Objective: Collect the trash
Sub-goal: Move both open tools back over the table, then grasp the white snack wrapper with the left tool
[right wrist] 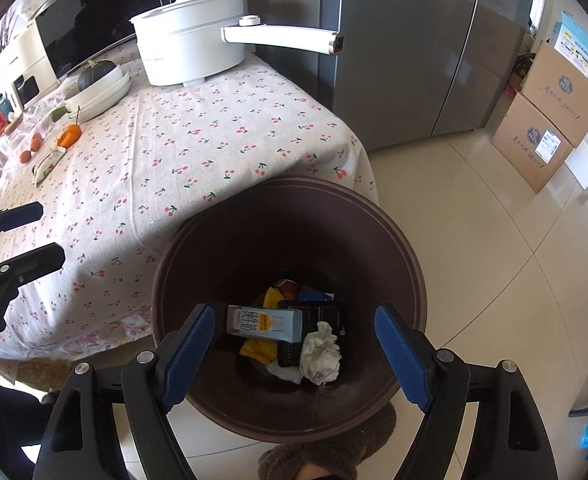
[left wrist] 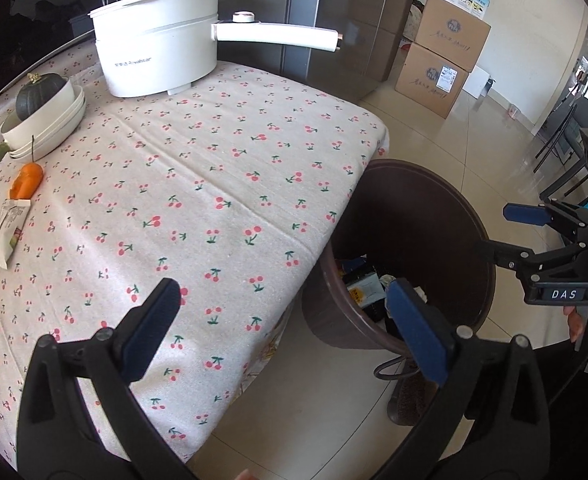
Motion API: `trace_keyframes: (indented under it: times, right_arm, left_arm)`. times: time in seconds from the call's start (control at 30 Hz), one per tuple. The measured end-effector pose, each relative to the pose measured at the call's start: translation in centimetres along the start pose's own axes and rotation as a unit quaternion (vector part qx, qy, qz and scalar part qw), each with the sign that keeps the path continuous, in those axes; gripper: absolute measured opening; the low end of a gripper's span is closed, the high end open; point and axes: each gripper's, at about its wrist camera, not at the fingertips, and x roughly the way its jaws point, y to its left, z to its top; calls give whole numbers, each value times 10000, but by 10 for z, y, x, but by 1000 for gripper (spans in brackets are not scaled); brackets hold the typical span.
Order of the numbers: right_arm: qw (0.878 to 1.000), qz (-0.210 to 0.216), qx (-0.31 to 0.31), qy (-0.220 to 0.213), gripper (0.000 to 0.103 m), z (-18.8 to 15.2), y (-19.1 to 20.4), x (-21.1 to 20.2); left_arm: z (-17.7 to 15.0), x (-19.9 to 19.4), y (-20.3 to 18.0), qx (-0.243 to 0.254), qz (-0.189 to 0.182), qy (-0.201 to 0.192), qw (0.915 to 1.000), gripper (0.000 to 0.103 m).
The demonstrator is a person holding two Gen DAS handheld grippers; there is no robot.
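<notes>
Trash that remains on the table is the flattened wrapper point(left wrist: 7, 232), which lies at the left edge of the left wrist frame, just below the orange carrot piece point(left wrist: 27, 179) and the stacked white bowls point(left wrist: 45, 120) with a dark squash. The brown bin point(right wrist: 289, 200) stands on the floor against the table corner, in the lower middle of the right wrist frame; a milk carton point(right wrist: 263, 322), a crumpled tissue point(right wrist: 321, 354) and other packaging already lie at its bottom.

The right gripper point(right wrist: 294, 354) hangs over the bin mouth with its jaws wide apart and nothing between them. The left gripper point(left wrist: 285, 320) is also wide open and empty, above the table edge at the bottom of its frame.

I judge three risks. The wrapper is thin and flat on the cloth, so the fingers may pinch the cherry tablecloth point(left wrist: 213, 160) together with it and drag the cloth. A dragged cloth could shift the bowls or the white pot point(left wrist: 157, 36). The carrot piece sits very near the wrapper, so a careless reach may take food instead of trash.
</notes>
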Motion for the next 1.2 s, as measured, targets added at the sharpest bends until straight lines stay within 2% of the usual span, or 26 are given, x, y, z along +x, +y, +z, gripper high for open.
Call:
trace_keyframes:
  times: [0.27,0.53,0.77,1.0,1.2]
  right_arm:
    - [9998,98,-196,-37,84,11,28,-1]
    - [9987,258,-428,-77,85,33,69,1]
    - [9957,439,-817,-30,87,64,117,11]
    - [9924,565,-1088,76,87,99,163,34]
    - [9926,722,-949,228,87,118,186,55]
  left_arm:
    - [-6,-18,32,-288,196,-70,9994,102]
    - [-8,-41,83,-683,484,-246,9962,102]
    - [-6,-52,149,-1176,1017,-235,9876,102]
    - [1,-34,230,-1467,1527,-152,9772,102]
    - [4,8,290,-1451,1582,132,9766,102]
